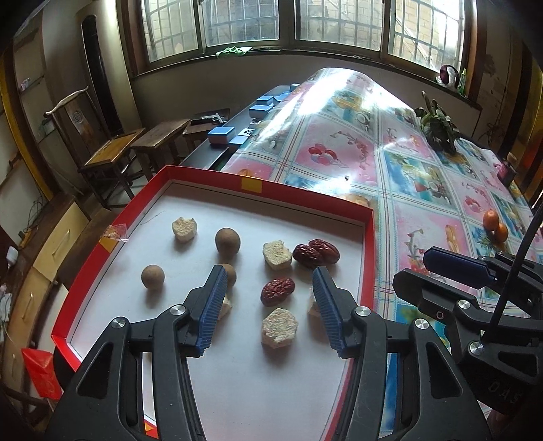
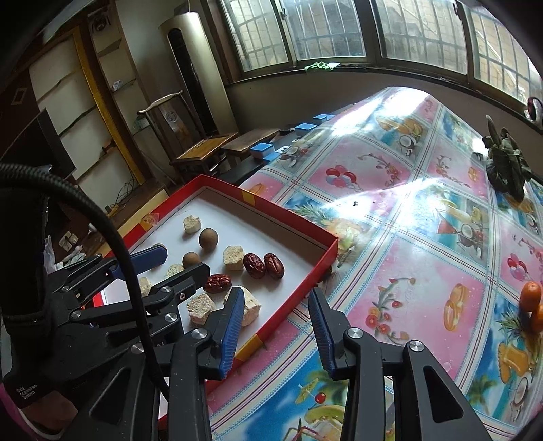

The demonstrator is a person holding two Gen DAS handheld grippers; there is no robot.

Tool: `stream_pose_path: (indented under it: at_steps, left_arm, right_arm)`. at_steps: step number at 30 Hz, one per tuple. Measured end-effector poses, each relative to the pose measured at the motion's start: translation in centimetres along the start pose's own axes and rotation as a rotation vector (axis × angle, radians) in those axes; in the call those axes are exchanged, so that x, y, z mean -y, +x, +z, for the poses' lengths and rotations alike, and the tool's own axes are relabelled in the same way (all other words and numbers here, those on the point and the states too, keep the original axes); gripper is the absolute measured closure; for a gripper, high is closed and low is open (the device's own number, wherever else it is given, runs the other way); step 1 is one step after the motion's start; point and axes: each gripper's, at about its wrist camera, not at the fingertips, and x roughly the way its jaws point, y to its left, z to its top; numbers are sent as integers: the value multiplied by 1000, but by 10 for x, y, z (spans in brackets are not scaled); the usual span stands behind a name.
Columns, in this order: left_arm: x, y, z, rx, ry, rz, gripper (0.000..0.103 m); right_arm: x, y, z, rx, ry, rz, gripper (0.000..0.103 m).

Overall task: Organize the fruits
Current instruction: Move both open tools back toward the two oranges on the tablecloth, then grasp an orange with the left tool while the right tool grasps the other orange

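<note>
Lived-in home room, barred windows [image 1: 244, 23] along one wall, wooden chair [image 1: 108, 152] and stools, table [image 2: 424, 237] under a glossy cartoon-print plastic cover, potted plant [image 1: 437, 125], mahjong tiles [image 1: 220, 134].

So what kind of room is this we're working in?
Probably a lived-in home room, not a lab: a table under a fruit-print plastic cloth, old wooden chairs along the wall, and barred windows.
</note>
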Motion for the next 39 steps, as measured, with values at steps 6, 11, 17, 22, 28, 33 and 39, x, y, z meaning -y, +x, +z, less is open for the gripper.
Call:
stream_pose_path:
  at_steps: [6,11,17,22,28,33,39]
  left_arm:
    - [24,0,3,-2,30,-25,50]
    - [52,3,5,-8,75,-55,50]
    - [90,7,9,-18,128,-104,50]
    - [122,14,12,-33,171,-149,50]
    - [159,25,18,-66,221,-204,50]
    - [187,36,28,-102,236,-260,50]
    - [215,48,42,-138,252,-312,50]
  right_arm:
    - [23,-10,-9,0,36,-36,65]
    - [50,-20,-19,1,90,-65,64]
    - [84,-30,-33,-6,161,-101,64]
    - [117,-47,-45,-1,217,-161,64]
    - [162,-68,-59,-1,301,-264,57]
    - [204,-86,-69,1,397,-366,57]
    - [237,-95,-64,24,441,-418,56]
